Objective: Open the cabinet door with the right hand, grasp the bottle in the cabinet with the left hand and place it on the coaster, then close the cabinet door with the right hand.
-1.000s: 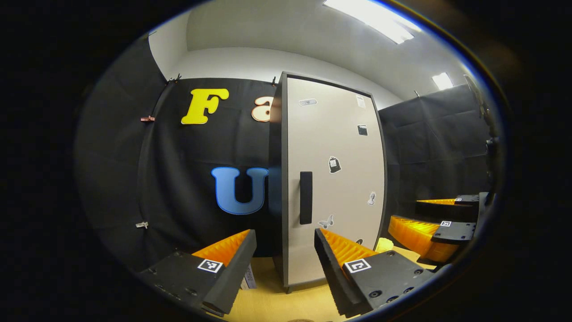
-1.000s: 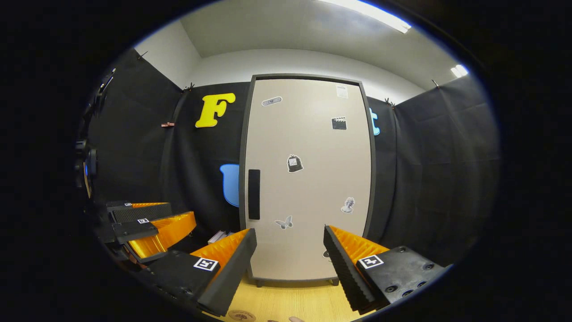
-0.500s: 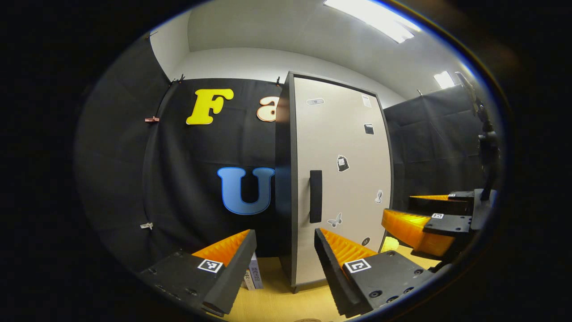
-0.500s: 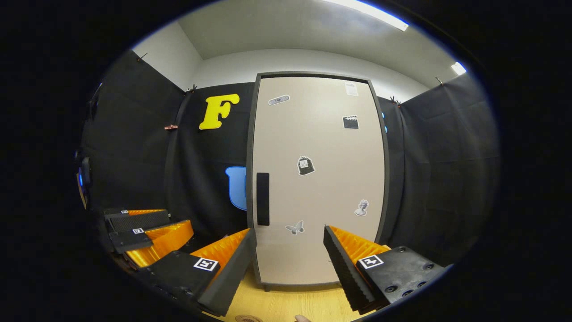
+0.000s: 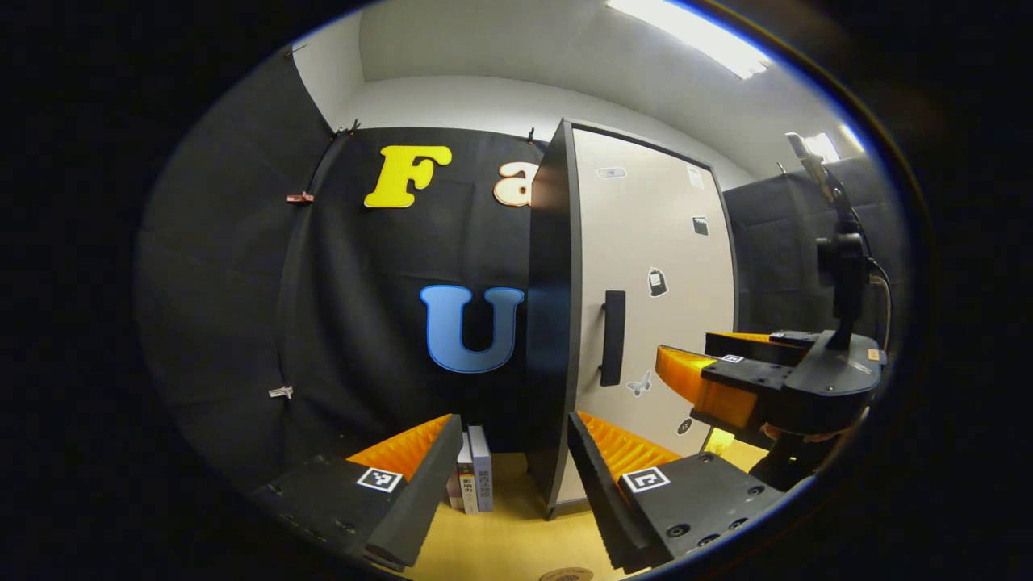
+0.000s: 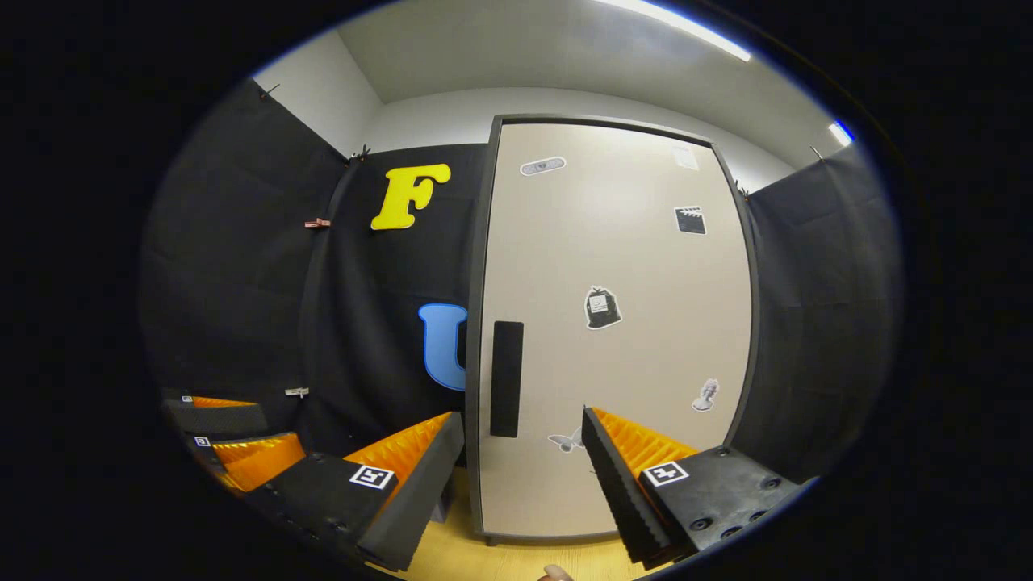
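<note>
While the cabinet door (image 6: 621, 323) stands closed just ahead of your right gripper (image 6: 523, 476), spread and empty, take its dark vertical handle (image 6: 507, 378), slightly left of the fingers; the rigid panel should swing lightly. Your left gripper (image 5: 508, 476) is spread too; the bottle is hidden inside.

Around me hangs black cloth (image 5: 242, 282), pinned up by small clips (image 5: 299, 198) along its top edge. Above it I see a pale wall (image 6: 452, 117) and a grey ceiling (image 5: 516, 40) with bright strip lights (image 5: 686, 32). Below me lies a light wooden bench (image 5: 500, 541).
</note>
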